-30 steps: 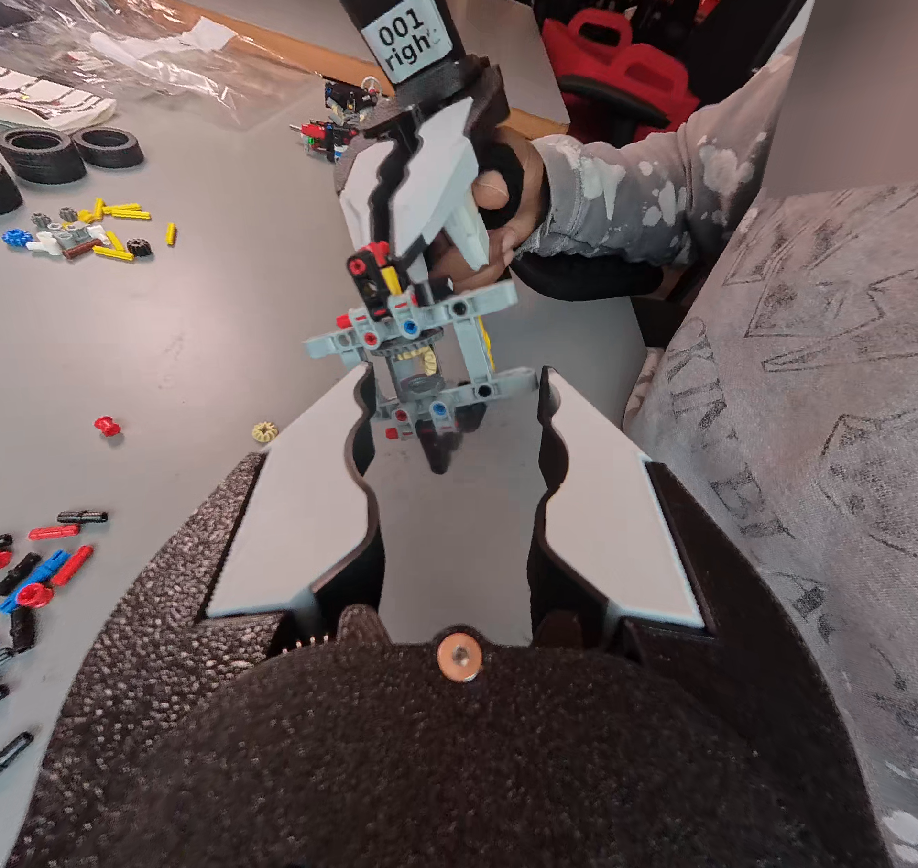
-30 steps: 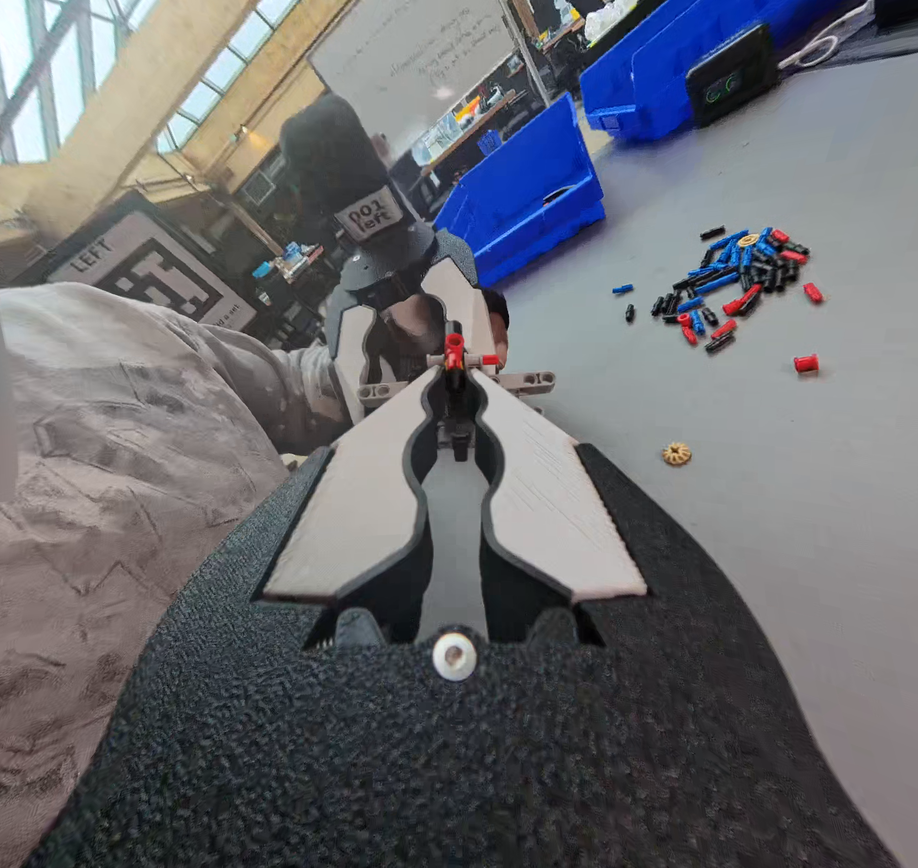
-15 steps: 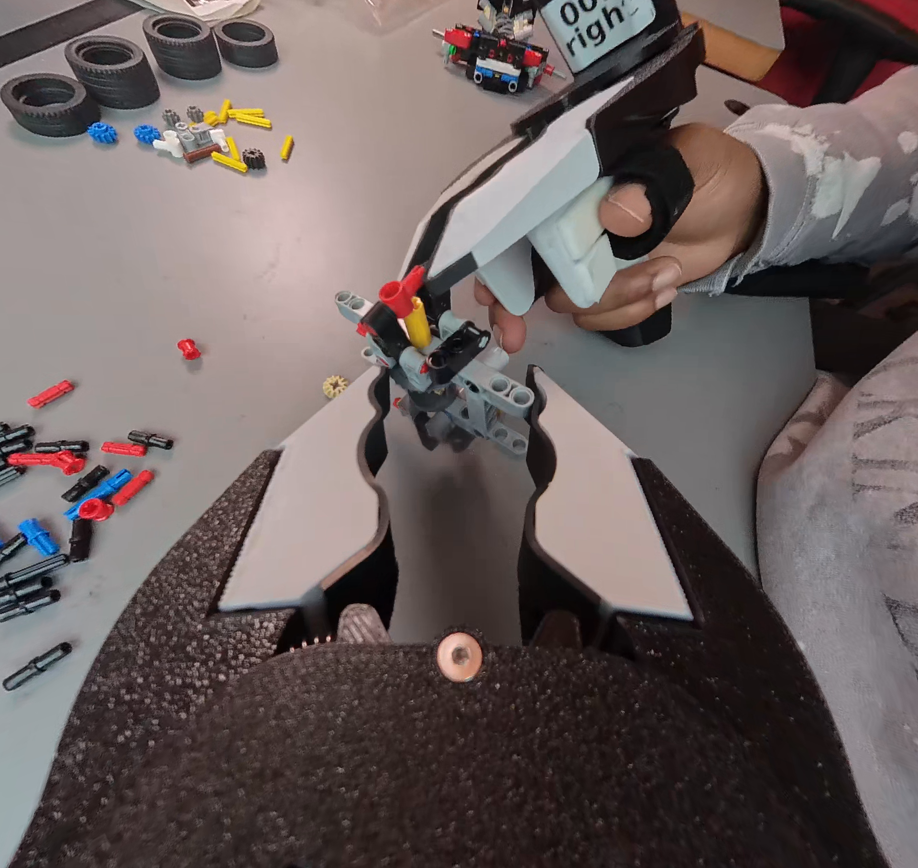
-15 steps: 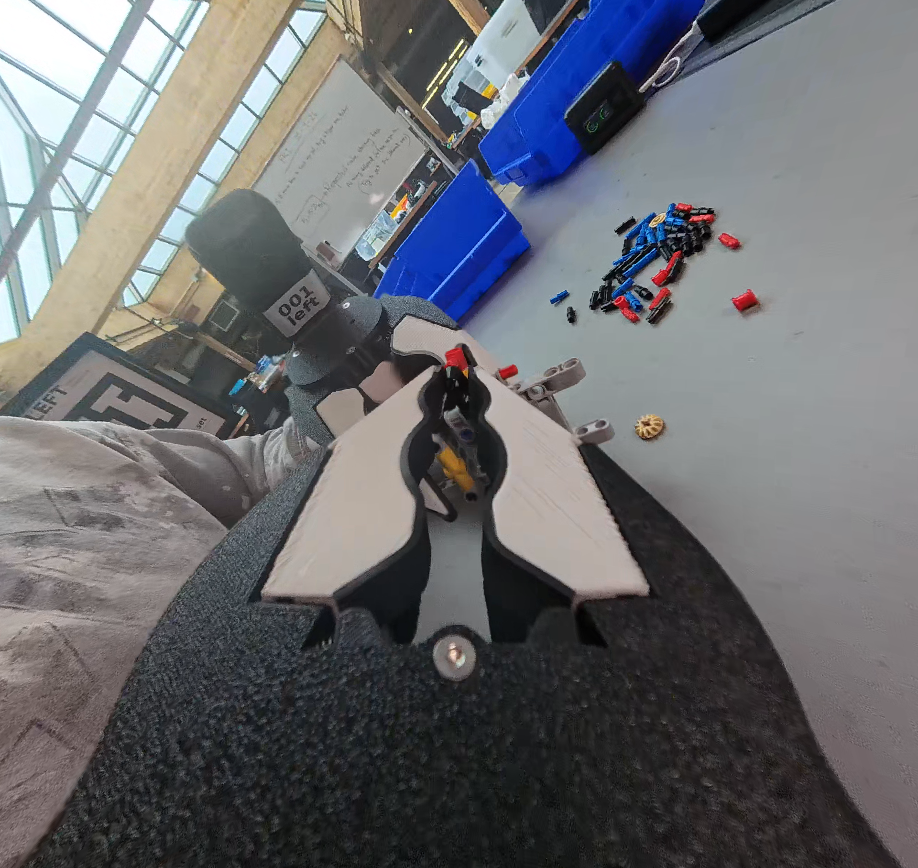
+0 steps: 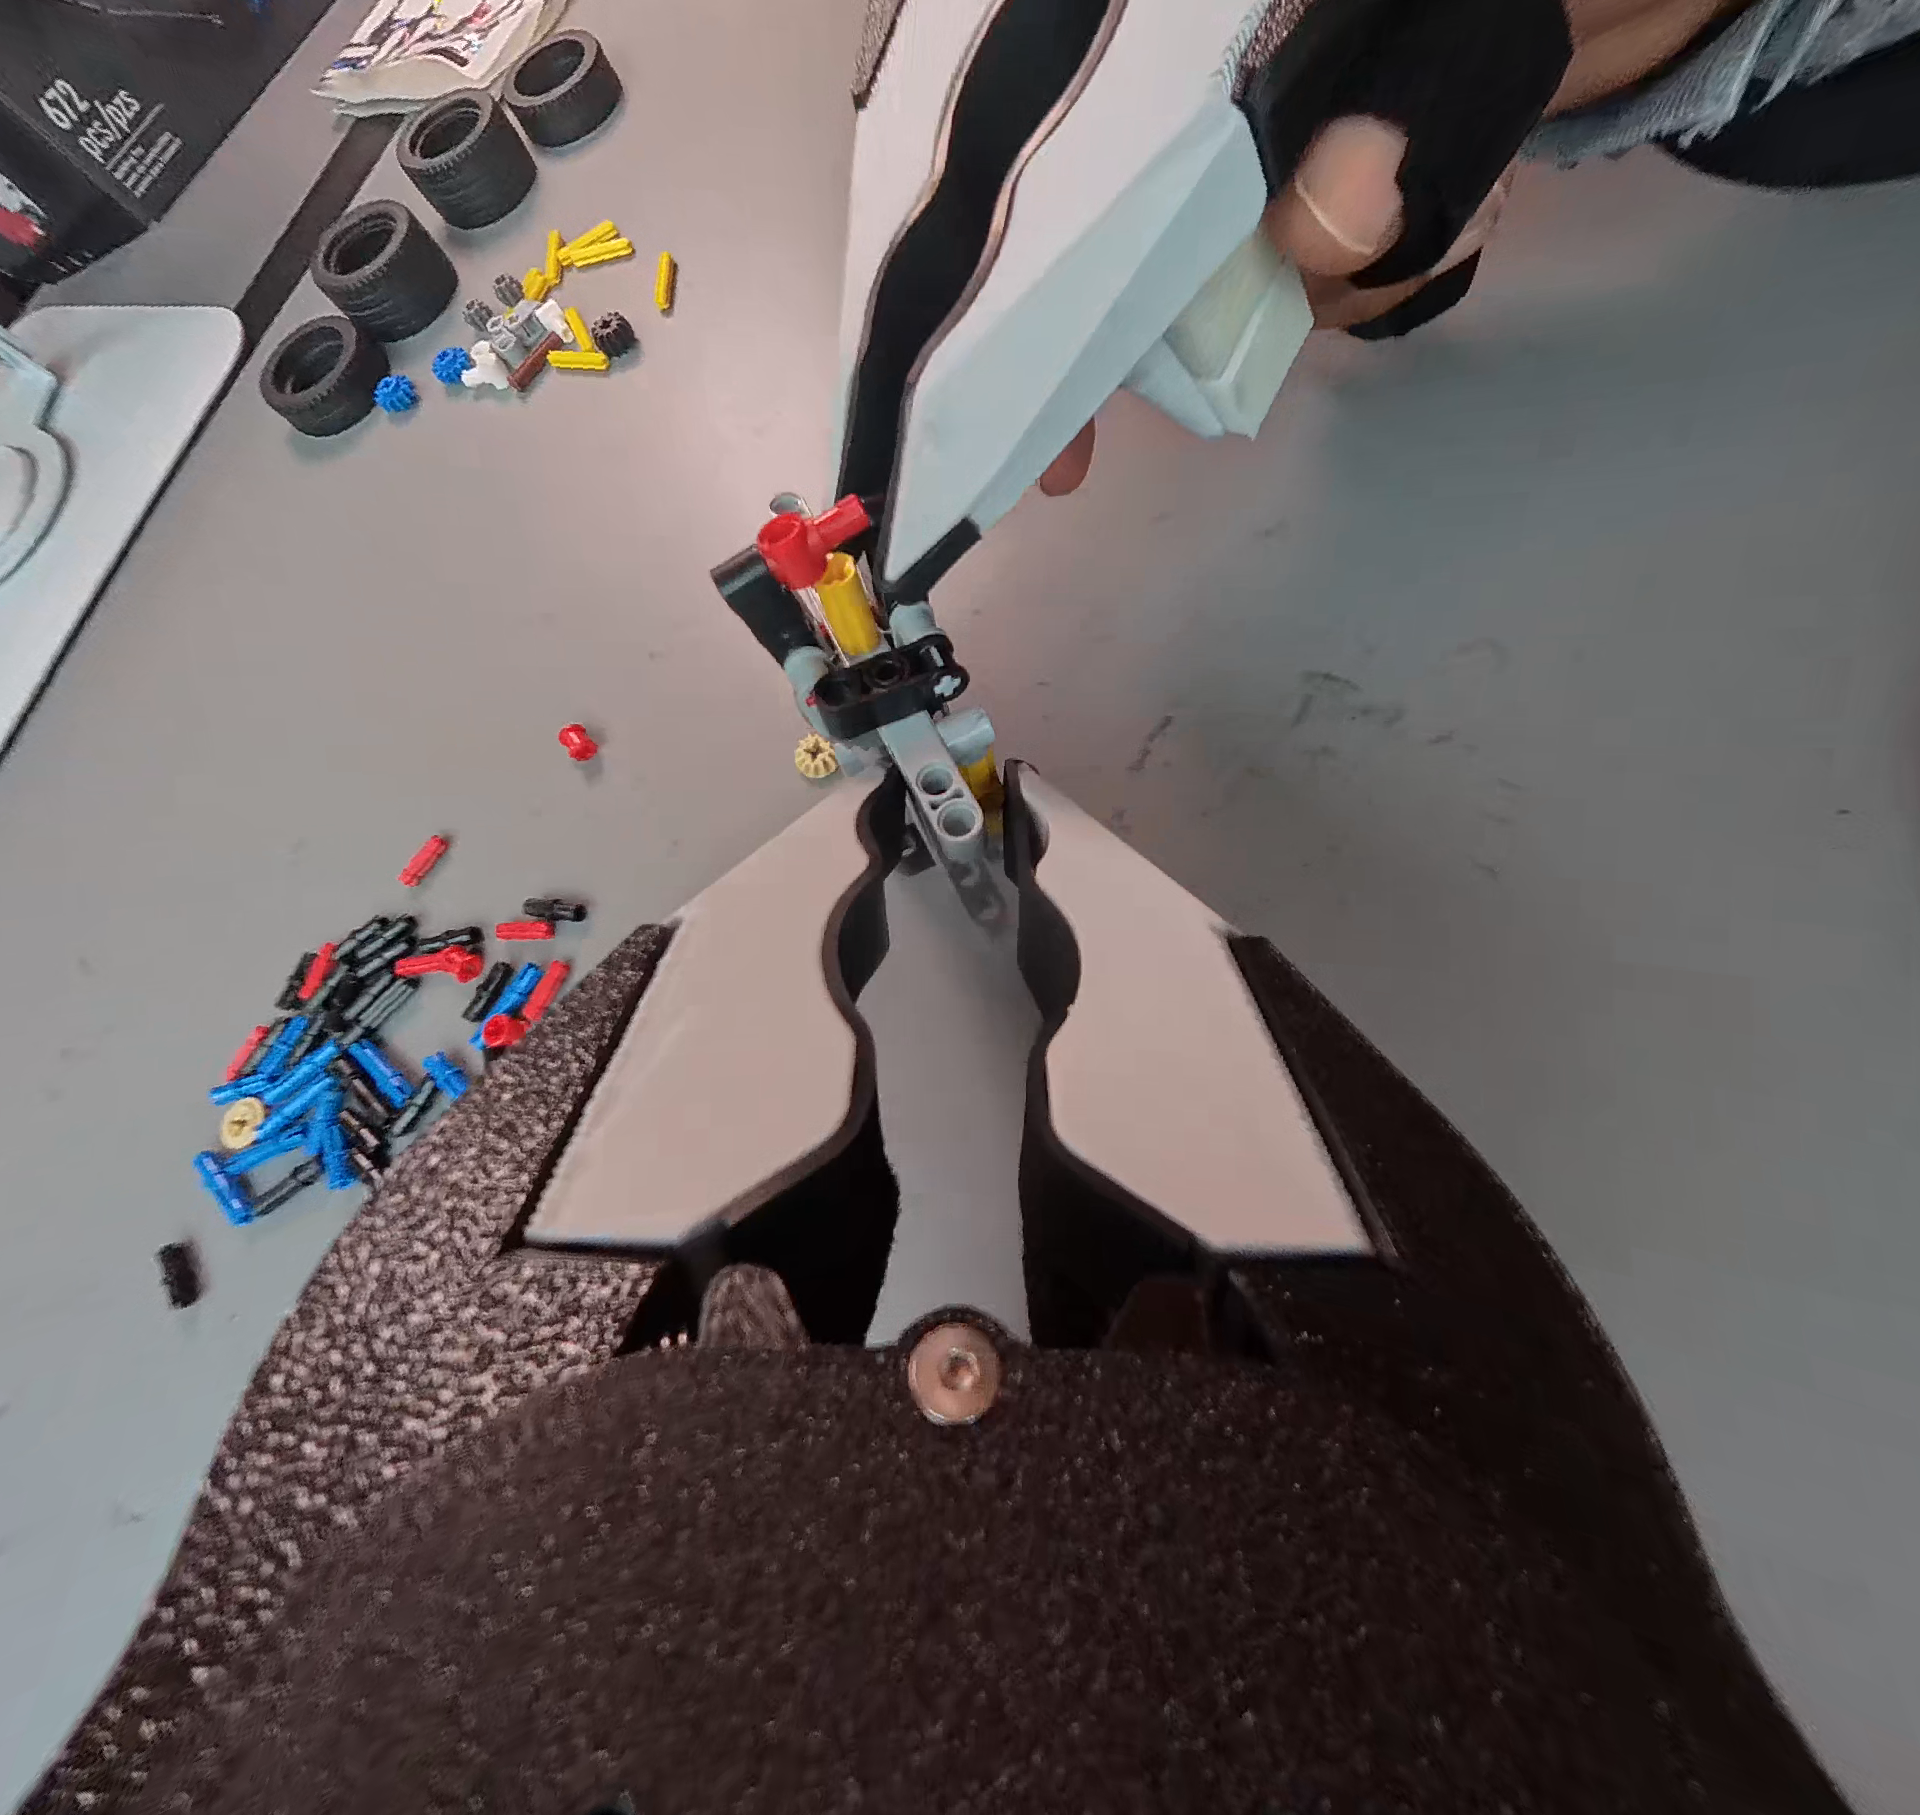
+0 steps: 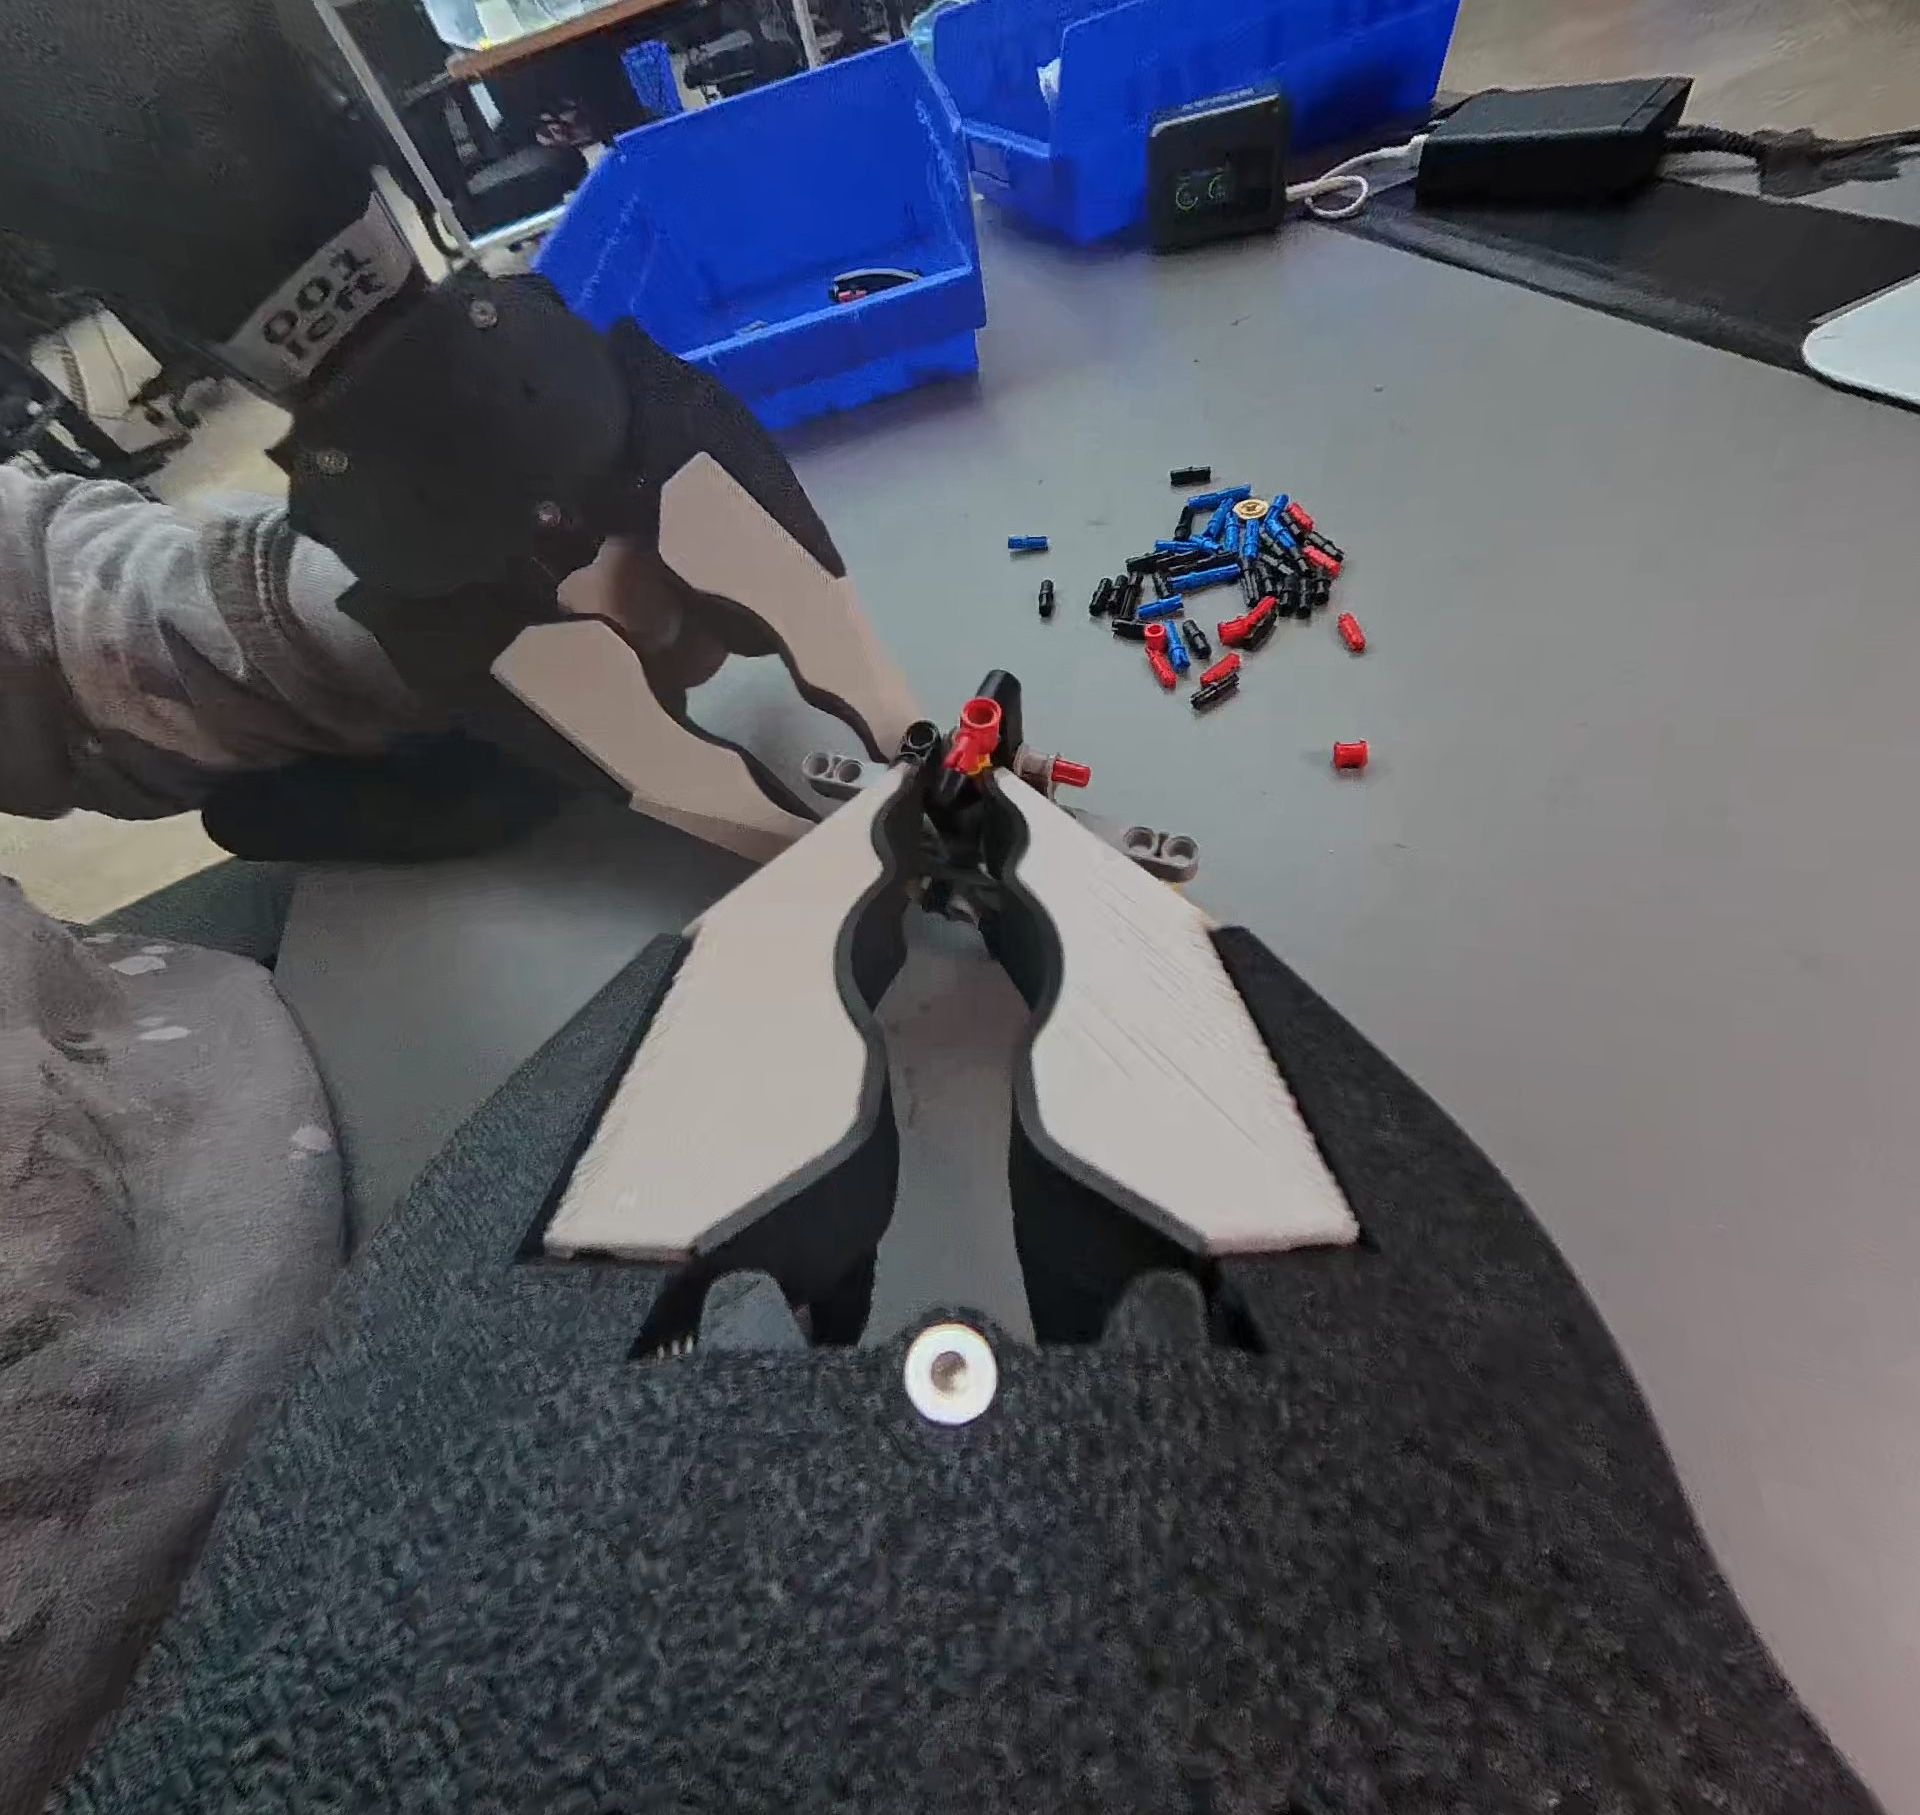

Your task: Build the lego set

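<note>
Both tongs closed on the lego assembly (image 5: 883,685) low over the desk (image 5: 1455,726): left tongs (image 5: 940,820) from 6 o'clock, right tongs (image 5: 883,560) from 12. Best squeezed evenly, avoiding twist.

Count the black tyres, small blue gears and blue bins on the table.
Black tyres: 4
Small blue gears: 2
Blue bins: 2
Total: 8
</note>
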### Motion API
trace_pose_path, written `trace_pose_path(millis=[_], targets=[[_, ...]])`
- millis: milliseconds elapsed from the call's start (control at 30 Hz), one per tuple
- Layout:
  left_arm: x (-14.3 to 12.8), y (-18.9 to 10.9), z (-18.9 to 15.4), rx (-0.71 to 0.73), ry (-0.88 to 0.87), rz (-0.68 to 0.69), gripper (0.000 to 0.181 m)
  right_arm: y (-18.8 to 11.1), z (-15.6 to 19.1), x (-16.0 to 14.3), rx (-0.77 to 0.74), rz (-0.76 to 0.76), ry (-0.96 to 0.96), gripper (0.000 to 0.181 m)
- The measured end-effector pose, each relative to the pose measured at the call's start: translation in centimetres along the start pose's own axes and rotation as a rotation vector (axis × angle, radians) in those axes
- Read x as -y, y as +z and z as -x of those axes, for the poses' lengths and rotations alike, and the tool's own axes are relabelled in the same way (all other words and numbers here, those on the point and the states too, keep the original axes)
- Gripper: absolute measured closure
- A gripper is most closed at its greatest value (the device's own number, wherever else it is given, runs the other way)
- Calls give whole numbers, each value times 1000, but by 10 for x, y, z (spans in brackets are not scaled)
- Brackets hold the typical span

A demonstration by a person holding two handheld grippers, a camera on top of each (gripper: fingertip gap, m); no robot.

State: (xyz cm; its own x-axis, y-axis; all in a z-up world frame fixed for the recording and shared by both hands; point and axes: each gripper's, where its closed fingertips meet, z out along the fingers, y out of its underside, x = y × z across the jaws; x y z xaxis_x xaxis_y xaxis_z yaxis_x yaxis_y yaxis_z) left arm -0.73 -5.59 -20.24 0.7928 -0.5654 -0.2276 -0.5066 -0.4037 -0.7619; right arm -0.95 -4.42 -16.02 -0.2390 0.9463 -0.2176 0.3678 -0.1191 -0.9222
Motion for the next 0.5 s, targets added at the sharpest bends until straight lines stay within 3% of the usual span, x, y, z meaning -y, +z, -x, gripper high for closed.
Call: trace_pose_path(millis=[300, 500], targets=[[-9, 2, 6, 149, 288, 99, 164, -2, 3, 4, 17, 12, 0, 173], [-12, 2, 12, 191, 329, 124, 164, -1, 0, -5, -1, 60, 1, 174]])
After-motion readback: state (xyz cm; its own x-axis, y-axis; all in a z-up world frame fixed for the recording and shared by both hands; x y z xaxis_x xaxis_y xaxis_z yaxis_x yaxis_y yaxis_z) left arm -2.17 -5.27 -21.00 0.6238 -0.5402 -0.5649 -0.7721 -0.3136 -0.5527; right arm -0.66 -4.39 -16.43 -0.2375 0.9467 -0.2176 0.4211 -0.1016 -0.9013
